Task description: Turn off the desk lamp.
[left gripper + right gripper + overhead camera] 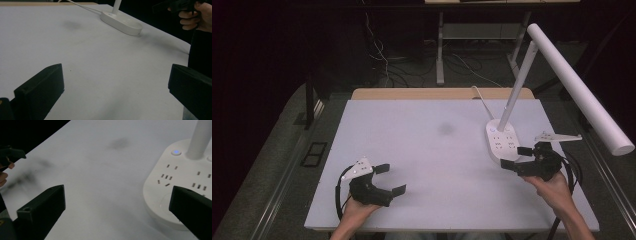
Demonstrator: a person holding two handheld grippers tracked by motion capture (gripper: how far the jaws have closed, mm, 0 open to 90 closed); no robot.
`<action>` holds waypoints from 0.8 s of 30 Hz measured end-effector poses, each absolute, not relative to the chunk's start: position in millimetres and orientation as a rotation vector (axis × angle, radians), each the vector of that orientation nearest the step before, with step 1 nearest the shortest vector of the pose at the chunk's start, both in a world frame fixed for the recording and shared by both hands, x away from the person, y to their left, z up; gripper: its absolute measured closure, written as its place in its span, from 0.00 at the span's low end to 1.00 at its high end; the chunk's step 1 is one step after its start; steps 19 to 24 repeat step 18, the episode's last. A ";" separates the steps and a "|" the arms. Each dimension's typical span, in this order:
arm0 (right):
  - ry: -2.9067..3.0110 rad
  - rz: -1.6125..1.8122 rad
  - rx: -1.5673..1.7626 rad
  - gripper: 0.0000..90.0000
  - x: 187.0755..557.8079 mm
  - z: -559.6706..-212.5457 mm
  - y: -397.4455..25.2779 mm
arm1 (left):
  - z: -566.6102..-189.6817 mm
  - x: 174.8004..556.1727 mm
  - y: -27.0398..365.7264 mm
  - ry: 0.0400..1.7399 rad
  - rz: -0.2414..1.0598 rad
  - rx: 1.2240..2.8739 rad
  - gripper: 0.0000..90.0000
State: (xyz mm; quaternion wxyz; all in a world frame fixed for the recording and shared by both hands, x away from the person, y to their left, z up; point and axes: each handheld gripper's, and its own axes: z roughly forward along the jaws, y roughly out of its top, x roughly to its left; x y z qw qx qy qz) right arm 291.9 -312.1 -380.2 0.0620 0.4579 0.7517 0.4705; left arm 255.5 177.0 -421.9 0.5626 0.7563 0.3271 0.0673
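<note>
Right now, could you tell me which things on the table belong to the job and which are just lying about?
In the job:
- lamp base with sockets, nearest the open right tool
- open left tool, hovering over the bare board

Lying about:
- white board
- lamp's cord
- dark smudge

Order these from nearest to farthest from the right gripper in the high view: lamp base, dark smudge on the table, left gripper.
1. lamp base, just beside the right gripper, to its left.
2. dark smudge, mid-table.
3. left gripper, at the near left.
</note>
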 end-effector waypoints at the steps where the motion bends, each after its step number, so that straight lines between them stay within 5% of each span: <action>1: 2.273 1.429 1.377 0.01 288.8 -381.2 -310.6 | -421.8 255.4 177.0 0.771 0.158 1.780 0.00; 24: 2.243 1.471 1.363 0.01 247.4 -408.8 -305.1 | -421.8 255.7 176.6 0.770 0.161 1.783 0.00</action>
